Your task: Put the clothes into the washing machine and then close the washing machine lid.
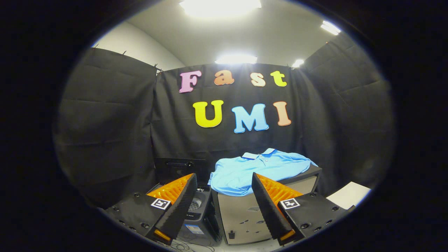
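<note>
The blue polo shirt (260, 169) lies spread, collar away from me, on top of a beige box-like cabinet (245, 213), draping over its near edge; it is beyond my fingertips and untouched. The washing machine (196, 210) stands just left of the cabinet, its dark lid (180, 168) raised upright against the booth wall and the drum opening partly visible behind my left finger (176, 201). By my reading nothing is done yet: the shirt must be picked up, dropped into the drum, and the lid lowered. My gripper (224, 190) is held low and roughly level (aimed at the gap between machine and cabinet), jaws spread wide, holding nothing. A white sheet (350, 194) lies to the right.
</note>
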A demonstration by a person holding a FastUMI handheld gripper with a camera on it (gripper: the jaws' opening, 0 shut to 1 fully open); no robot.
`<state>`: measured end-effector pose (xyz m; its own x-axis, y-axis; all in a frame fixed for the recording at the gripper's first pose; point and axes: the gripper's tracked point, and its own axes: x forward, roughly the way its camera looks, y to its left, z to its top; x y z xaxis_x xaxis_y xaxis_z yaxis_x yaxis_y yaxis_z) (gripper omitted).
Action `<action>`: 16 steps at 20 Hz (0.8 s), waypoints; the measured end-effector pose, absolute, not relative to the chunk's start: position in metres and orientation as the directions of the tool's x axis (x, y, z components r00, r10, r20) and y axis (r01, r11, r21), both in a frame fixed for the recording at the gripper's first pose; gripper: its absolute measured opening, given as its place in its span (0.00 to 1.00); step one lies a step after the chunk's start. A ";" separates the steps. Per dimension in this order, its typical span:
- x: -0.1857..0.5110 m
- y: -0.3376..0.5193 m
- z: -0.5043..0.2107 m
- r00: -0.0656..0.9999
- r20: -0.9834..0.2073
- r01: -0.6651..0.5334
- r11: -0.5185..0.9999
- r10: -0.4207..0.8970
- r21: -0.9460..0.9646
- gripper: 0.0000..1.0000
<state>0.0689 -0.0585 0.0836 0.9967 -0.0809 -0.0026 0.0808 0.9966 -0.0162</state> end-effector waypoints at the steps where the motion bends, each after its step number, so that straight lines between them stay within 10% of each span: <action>1: 0.073 -0.063 0.088 0.996 0.004 0.088 0.996 -0.088 -0.011 0.97; 16: 0.160 -0.105 0.134 0.971 0.010 0.240 0.969 -0.240 -0.061 0.97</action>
<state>0.1600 -0.1049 0.1341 0.9708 -0.2398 0.0098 0.2400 0.9689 -0.0608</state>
